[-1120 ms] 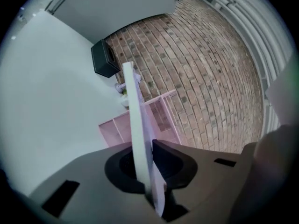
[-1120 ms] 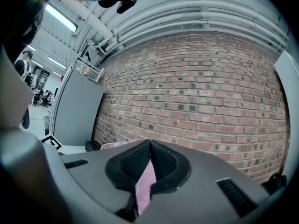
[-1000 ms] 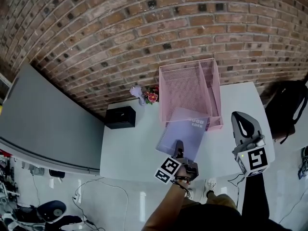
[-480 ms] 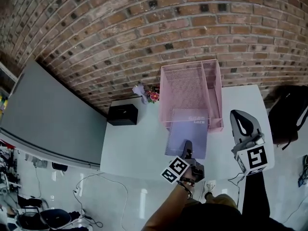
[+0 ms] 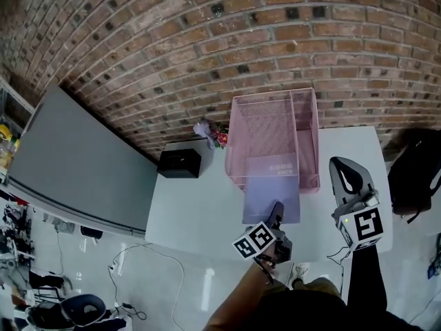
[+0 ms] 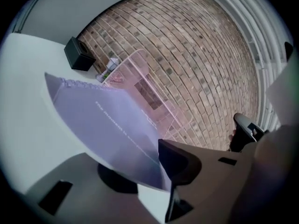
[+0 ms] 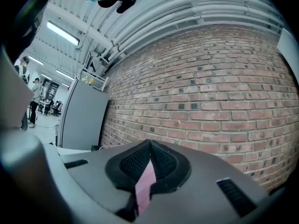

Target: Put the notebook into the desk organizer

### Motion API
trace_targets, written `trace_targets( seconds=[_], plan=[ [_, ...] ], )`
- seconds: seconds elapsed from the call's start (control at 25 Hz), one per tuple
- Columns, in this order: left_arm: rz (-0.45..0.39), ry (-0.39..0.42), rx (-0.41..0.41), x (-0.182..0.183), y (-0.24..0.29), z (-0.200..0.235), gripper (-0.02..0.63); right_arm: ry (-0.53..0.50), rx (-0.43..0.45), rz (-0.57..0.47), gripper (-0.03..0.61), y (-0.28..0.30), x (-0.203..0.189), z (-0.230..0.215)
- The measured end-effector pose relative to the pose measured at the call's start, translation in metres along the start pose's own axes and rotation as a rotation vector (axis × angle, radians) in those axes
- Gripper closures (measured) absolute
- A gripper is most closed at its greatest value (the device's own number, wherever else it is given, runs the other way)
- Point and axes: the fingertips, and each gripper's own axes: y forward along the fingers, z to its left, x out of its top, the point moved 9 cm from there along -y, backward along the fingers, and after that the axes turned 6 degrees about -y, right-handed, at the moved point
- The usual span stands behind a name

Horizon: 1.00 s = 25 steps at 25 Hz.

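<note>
Reading the left gripper view first, I find the jaws of the left gripper (image 6: 149,171) opening. The near corner of the lavender notebook (image 5: 272,190) lies between them, over one jaw, and the pads are not pressing on it. In the head view the notebook's far end sits inside the wide compartment of the pink mesh desk organizer (image 5: 308,138), showing paler through the front mesh. Its near end projects out of the front, over the white bench (image 5: 193,205), toward the left gripper.

The right gripper (image 5: 339,165) is held to the right of the organizer, apart from it. Its jaws are closed tip to tip and grip nothing — its own view looks at the brick wall (image 7: 219,83).

A black box (image 5: 180,163) stands at the bench's back left. A small bunch of flowers (image 5: 212,134) stands between the box and the organizer.
</note>
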Motion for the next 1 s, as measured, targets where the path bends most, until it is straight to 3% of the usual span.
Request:
trace_targets(
  seconds=[0.36,1.0],
  plan=[
    [0.082,0.229,0.053,0.007,0.012,-0.004,0.469,0.001,0.038,-0.021,0.557,0.003,-0.003,-0.004],
    [0.097,0.233,-0.012,0.034,0.050,0.003,0.466,-0.061,-0.023,-0.002,0.557,0.009,0.019,0.003]
  ],
)
